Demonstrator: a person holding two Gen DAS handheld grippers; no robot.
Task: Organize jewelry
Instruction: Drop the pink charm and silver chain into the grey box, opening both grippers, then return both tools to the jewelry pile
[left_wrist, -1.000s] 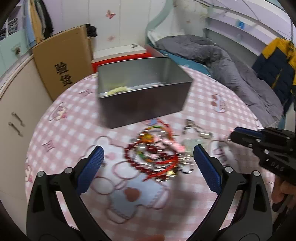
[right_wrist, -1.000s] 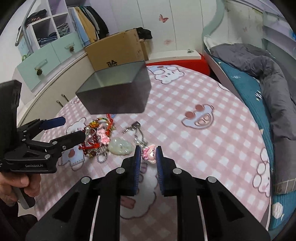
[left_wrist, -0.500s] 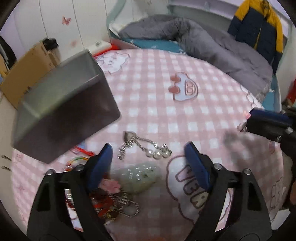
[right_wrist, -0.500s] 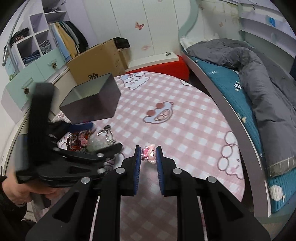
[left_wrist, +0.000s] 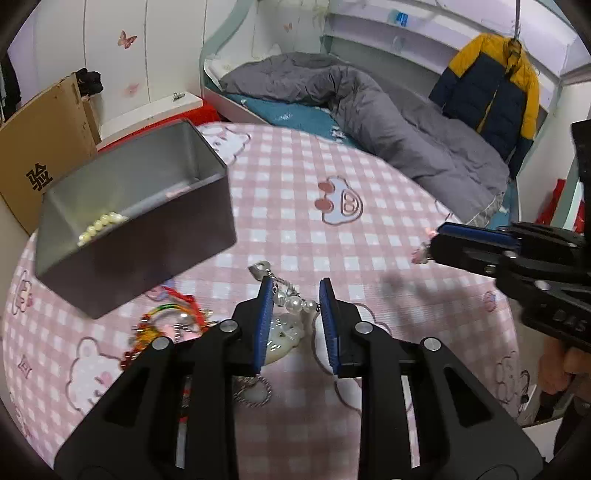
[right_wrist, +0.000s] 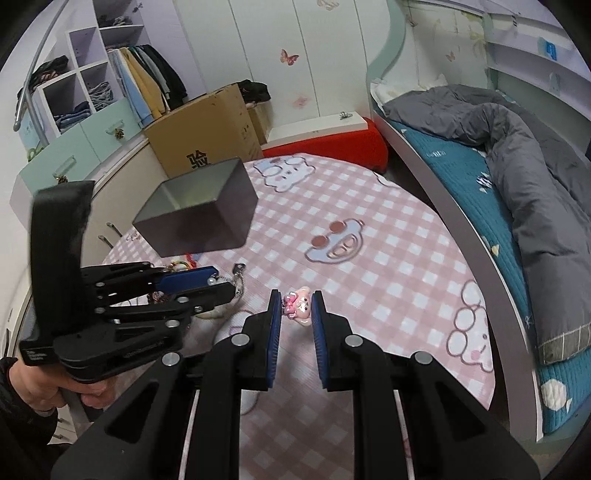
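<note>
A home bedroom: rumpled grey duvet on bed, open wardrobe, butterfly-stickered walls.

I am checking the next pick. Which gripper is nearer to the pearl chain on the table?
Left. The left gripper is closing with the pearl chain between its pads. The right gripper is off to the side, shut on a pink charm.

Both wrist cameras look steeply down, close over the table. The tin box sits at 10 o'clock in both views; the bed at 2.
</note>
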